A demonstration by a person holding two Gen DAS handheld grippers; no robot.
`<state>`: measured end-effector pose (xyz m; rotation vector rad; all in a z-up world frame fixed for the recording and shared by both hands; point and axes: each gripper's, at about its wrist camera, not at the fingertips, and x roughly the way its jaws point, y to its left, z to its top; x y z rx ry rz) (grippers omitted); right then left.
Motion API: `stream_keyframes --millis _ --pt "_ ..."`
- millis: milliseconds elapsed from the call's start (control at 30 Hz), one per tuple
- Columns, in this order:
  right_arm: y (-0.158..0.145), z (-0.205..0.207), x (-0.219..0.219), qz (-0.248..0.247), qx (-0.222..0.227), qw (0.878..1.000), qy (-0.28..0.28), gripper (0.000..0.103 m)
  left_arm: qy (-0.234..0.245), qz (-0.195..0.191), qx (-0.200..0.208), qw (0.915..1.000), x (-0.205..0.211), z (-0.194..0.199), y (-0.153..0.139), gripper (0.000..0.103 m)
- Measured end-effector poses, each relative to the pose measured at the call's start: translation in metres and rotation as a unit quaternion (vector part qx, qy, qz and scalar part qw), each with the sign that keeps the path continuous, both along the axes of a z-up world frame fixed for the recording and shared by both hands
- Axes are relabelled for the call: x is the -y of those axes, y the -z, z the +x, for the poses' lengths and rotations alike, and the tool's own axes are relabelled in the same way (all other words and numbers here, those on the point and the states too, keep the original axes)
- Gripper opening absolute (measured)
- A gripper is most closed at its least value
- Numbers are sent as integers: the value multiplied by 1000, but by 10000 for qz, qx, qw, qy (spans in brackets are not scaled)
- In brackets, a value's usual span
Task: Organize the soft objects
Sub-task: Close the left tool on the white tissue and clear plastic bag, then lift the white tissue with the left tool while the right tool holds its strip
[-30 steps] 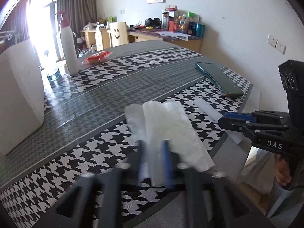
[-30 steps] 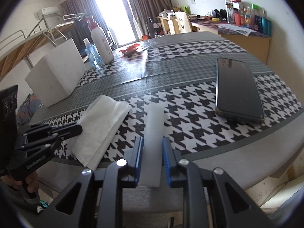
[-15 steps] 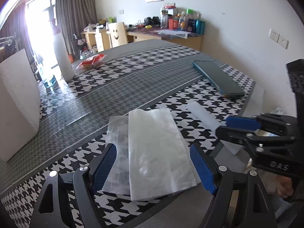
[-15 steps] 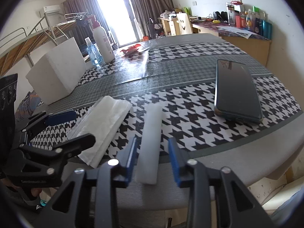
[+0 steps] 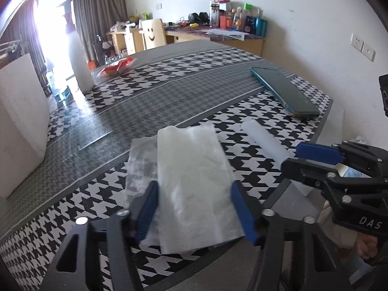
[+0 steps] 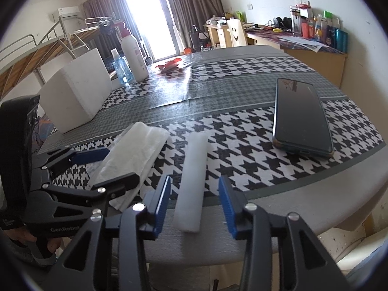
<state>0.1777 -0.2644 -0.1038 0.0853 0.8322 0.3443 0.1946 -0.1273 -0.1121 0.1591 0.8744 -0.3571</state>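
A flat white plastic bag point(image 5: 194, 177) lies on the houndstooth table near its front edge; it also shows in the right wrist view point(image 6: 132, 152). My left gripper point(image 5: 194, 208) is open, its blue pads on either side of the bag's near end. A white foam strip point(image 6: 192, 181) lies to the right of the bag, its near end over the table edge; it also shows in the left wrist view point(image 5: 264, 143). My right gripper point(image 6: 195, 203) is open, its pads apart on either side of the strip's near end.
A dark phone point(image 6: 302, 116) lies to the right of the strip. A large white foam block point(image 6: 75, 94) stands at the left. A white pump bottle point(image 6: 133, 53), a small blue bottle point(image 6: 120, 68) and a red wrapper point(image 6: 169, 65) stand farther back.
My left gripper was shut on the bag and has opened. My right gripper was shut on the foam strip and has opened wide. Both objects now rest on the table.
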Motion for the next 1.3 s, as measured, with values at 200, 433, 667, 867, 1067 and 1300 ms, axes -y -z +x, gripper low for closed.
stream_keyframes --millis 200,433,667,867,1067,1300 --pt "-3 -3 -10 -301 77 9995 2 49 -47 -135 -2 9999 -5 -1 -2 29" --pt "-4 -2 -26 -777 91 9968 133 49 26 -304 -23 9995 -12 -3 -2 10" --pt "1 -2 -35 -1097 37 9939 138 49 7 -505 105 9987 -25 -7 -11 8" --pt "3 -3 -40 -1227 -8 9923 167 28 12 -661 314 9973 -38 -13 -23 8" --pt "0 -1 -37 -1167 -32 9929 224 17 -47 -718 459 9964 -47 -16 -32 8" --pt "-12 -3 -32 -897 104 9956 246 15 -166 -721 602 9954 -57 -20 -41 8"
